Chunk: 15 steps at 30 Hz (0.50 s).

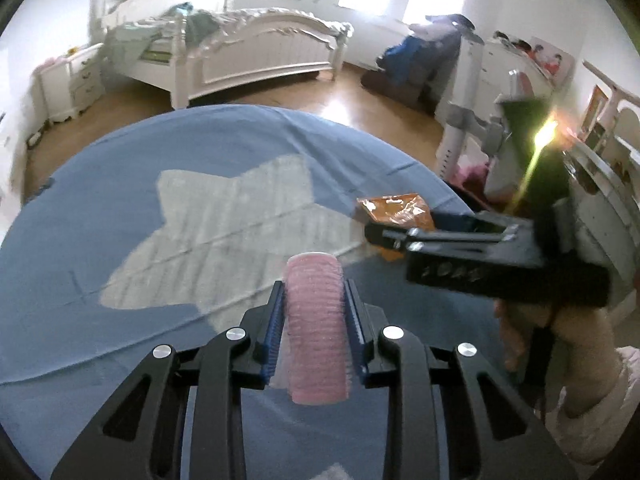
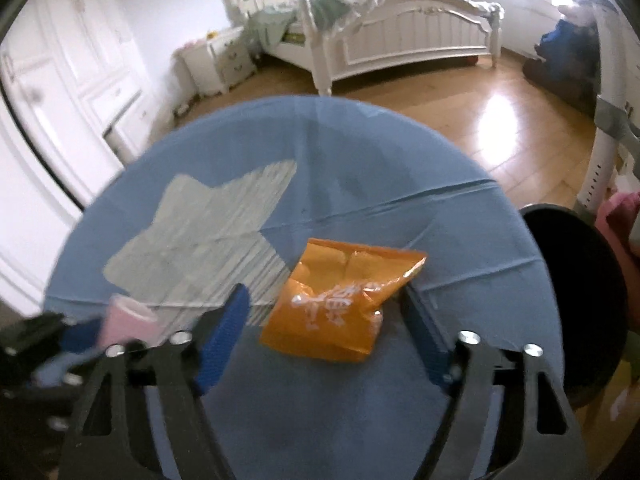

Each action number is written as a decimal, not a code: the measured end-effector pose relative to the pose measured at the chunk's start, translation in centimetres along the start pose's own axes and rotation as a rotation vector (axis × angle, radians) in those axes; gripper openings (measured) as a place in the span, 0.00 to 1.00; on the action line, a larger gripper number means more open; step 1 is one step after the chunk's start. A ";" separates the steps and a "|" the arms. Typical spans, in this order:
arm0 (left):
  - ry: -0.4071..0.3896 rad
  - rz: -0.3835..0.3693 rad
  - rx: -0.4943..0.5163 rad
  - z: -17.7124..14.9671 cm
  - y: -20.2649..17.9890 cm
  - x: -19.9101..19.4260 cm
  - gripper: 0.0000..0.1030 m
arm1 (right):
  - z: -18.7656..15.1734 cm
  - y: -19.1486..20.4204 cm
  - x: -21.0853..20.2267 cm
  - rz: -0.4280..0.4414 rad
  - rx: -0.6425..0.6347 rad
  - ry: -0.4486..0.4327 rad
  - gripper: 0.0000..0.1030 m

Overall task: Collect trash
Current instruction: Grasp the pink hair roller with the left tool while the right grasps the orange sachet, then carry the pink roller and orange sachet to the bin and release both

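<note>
My left gripper (image 1: pixel 314 292) is shut on a pink hair roller (image 1: pixel 316 320) and holds it above the blue cloth-covered table (image 1: pixel 100 184). An orange snack packet (image 2: pixel 340 300) lies on the cloth between the open fingers of my right gripper (image 2: pixel 326 300); I cannot tell whether the pads touch it. The packet (image 1: pixel 396 210) also shows in the left wrist view, just beyond the right gripper (image 1: pixel 376 232), which reaches in from the right. The roller (image 2: pixel 126 322) and the left gripper (image 2: pixel 76 336) show at the lower left of the right wrist view.
A pale star-shaped patch (image 2: pixel 208 232) lies on the cloth to the left. A black round bin (image 2: pixel 576 300) stands at the table's right edge. A white bed (image 2: pixel 400 36), a nightstand (image 2: pixel 220 60) and wooden floor (image 2: pixel 480 112) lie beyond.
</note>
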<state>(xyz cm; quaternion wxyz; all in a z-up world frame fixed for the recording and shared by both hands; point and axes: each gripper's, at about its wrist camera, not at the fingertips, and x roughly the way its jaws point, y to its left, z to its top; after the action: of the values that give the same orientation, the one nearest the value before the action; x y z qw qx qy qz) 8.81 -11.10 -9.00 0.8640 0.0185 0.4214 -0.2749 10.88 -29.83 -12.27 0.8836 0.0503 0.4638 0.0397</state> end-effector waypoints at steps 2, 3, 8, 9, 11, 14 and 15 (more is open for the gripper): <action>-0.006 0.000 -0.015 0.5 0.3 0.0 0.28 | 0.2 0.5 0.2 -0.016 -0.022 0.002 0.47; -0.009 0.001 -0.023 0.7 0.5 0.0 0.28 | 0.3 0.5 0.3 -0.021 -0.033 0.002 0.45; -0.028 -0.013 -0.040 1.3 0.8 -0.4 0.28 | 0.3 -0.6 -0.8 0.034 -0.002 -0.056 0.44; -0.034 -0.022 -0.038 1.6 0.5 -0.4 0.28 | 0.3 -1.1 -1.4 0.042 0.009 -0.077 0.44; -0.047 -0.036 -0.034 2.4 0.1 -0.3 0.28 | 0.3 -2.4 -3.5 0.035 0.031 -0.150 0.44; -0.071 -0.073 -0.009 3.8 -1.9 -0.2 0.28 | 0.3 -4.5 -6.7 -0.010 0.061 -0.265 0.44; -0.080 -0.086 0.006 4.4 -2.7 0.0 0.28 | 0.3 -5.5 -7.9 -0.038 0.072 -0.312 0.44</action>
<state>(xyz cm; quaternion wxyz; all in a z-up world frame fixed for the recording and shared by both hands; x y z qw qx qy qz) 10.58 -14.56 -5.61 0.8675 -0.0081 0.3862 -0.3135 6.72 -36.20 -6.33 0.9431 0.0787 0.3230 -0.0022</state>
